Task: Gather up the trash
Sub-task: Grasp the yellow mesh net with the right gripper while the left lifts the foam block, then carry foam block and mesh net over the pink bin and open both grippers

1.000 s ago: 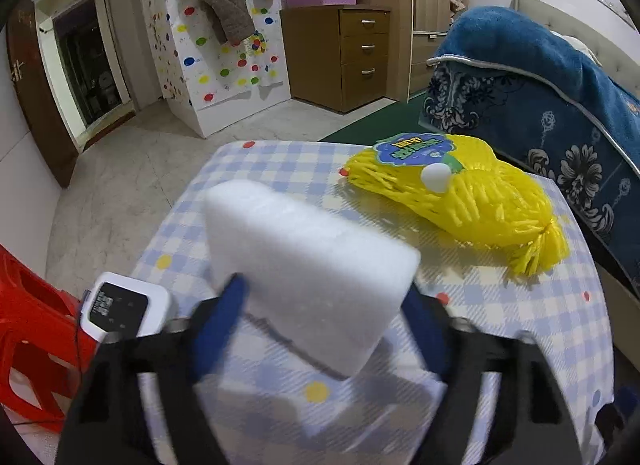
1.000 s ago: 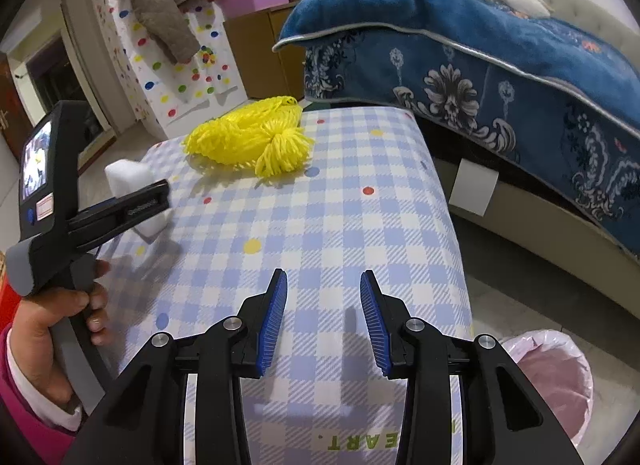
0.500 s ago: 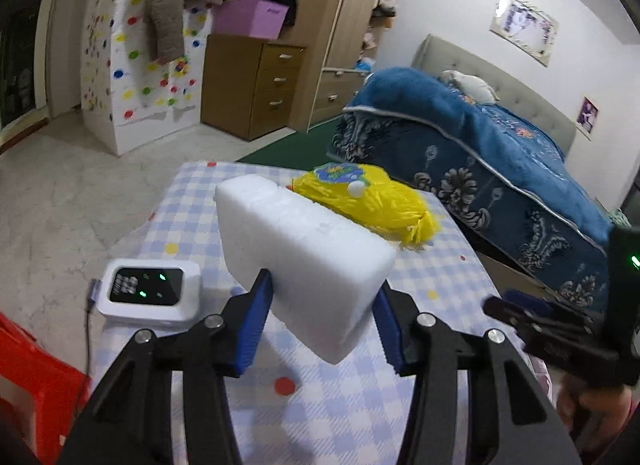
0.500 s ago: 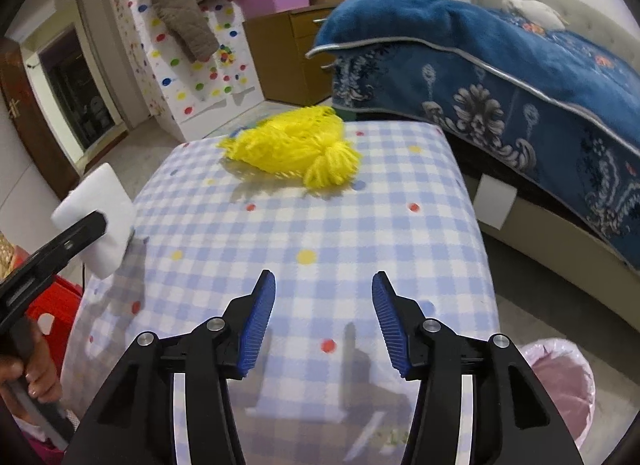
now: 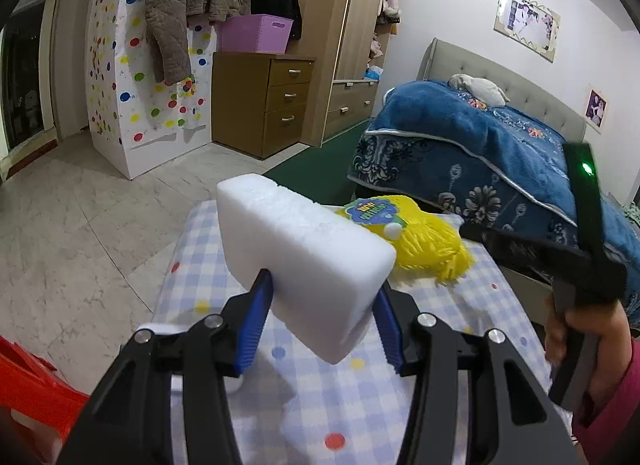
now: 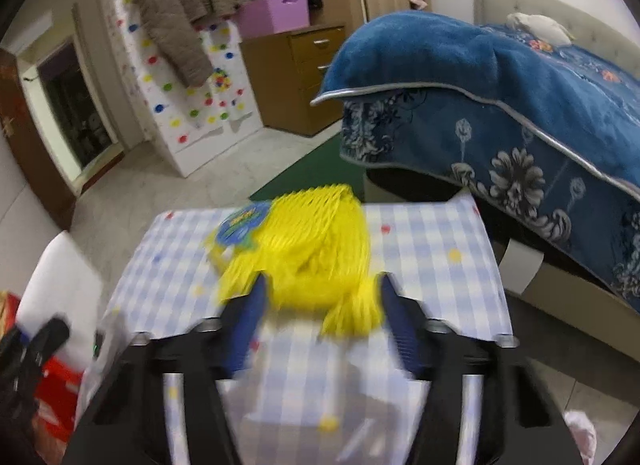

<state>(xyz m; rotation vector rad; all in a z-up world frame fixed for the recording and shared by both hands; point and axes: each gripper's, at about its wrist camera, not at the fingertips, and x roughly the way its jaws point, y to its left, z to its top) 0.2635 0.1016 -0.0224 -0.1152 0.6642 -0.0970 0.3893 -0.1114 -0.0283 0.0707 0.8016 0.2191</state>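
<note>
My left gripper (image 5: 322,325) is shut on a white foam block (image 5: 304,261) and holds it above the checked table (image 5: 304,393). A yellow mesh net bag (image 5: 424,249) with a blue-green label lies at the table's far end. In the right wrist view my right gripper (image 6: 320,321) is open, its blue pads either side of the near end of the yellow net bag (image 6: 308,249); the view is blurred. The foam block (image 6: 56,297) shows at the left edge there. The right gripper's body (image 5: 576,265) shows at right in the left wrist view.
A bed with a blue blanket (image 5: 500,153) stands right of the table. A pink-lined bin (image 6: 580,437) is on the floor at lower right. A red stool (image 5: 28,393) is at left. A wooden drawer unit (image 5: 264,101) and spotted cabinet stand at the back.
My left gripper has lifted the foam block higher and swung right. My right gripper has moved forward along the table up to the yellow net bag, jaws wider apart.
</note>
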